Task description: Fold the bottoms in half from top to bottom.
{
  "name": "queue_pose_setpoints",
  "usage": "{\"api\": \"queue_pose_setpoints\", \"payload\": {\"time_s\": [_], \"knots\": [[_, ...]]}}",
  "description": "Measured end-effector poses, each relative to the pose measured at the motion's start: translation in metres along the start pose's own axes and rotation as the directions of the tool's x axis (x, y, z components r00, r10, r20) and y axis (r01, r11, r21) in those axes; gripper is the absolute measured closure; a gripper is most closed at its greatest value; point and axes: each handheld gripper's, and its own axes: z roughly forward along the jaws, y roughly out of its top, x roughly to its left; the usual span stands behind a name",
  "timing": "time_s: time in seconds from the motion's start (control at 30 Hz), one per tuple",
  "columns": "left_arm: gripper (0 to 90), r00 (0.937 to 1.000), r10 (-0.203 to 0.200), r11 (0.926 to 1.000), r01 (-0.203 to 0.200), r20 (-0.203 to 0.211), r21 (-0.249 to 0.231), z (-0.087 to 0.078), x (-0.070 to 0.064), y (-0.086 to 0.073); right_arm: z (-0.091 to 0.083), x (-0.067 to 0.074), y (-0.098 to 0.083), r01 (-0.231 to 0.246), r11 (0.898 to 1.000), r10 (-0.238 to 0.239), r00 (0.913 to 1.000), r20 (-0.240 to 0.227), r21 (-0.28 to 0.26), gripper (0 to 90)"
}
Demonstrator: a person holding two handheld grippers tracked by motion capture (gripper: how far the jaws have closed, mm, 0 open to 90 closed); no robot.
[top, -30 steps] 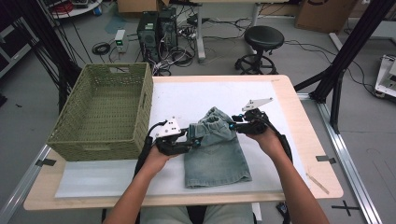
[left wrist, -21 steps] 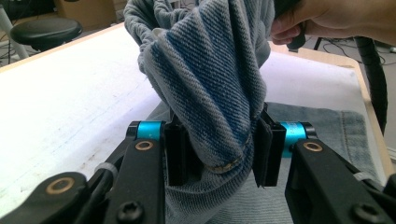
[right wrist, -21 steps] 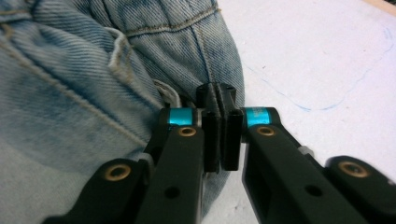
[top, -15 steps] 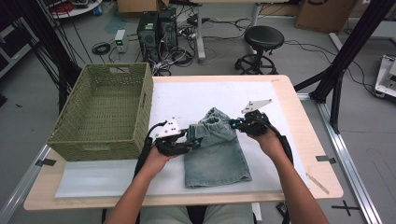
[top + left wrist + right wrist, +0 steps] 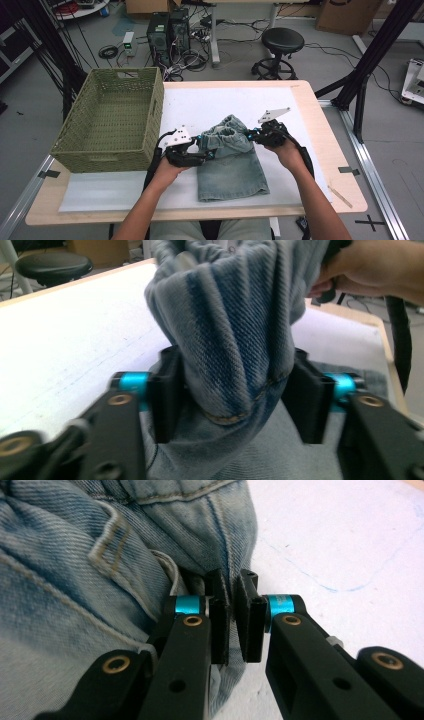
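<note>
Near the table's (image 5: 320, 120) front edge, denim shorts (image 5: 232, 170) lay mid-fold, right gripper (image 5: 251, 135) pinched on the waistband, apparently, left gripper's (image 5: 207, 154) jaws just opening around bunched denim; next move needs a firm left re-grip.

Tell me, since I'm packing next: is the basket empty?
Empty: the high view shows the basket with bare woven floor and walls, nothing inside.
</note>
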Motion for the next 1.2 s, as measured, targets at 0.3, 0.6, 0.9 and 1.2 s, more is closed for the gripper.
{"api": "queue_pose_setpoints", "payload": {"time_s": [0.3, 0.6, 0.9, 1.2], "knots": [[34.4, 0.9984, -0.055, 0.9911, 0.056, 0.010, -0.121, -0.033, 0.002, 0.003, -0.019, 0.007, -0.020, -0.027, 0.998, 0.025, 0.9989, -0.040, -0.056, 76.9], [35.0, 0.9930, -0.117, 0.9817, 0.113, -0.018, -0.153, -0.037, 0.007, -0.007, -0.057, 0.007, -0.032, -0.086, 0.971, 0.073, 0.9952, -0.066, -0.222, 63.5], [35.9, 0.9918, -0.126, 0.9873, 0.124, -0.017, -0.099, -0.022, 0.004, -0.011, -0.042, 0.015, -0.031, -0.091, 0.983, 0.092, 0.9957, 0.002, -0.158, 53.6], [36.7, 0.9932, -0.115, 0.9924, 0.114, -0.019, -0.045, -0.009, -0.004, -0.014, -0.018, 0.045, -0.035, 0.015, 1.000, -0.016, 0.9993, -0.033, -0.016, 55.6]]}}
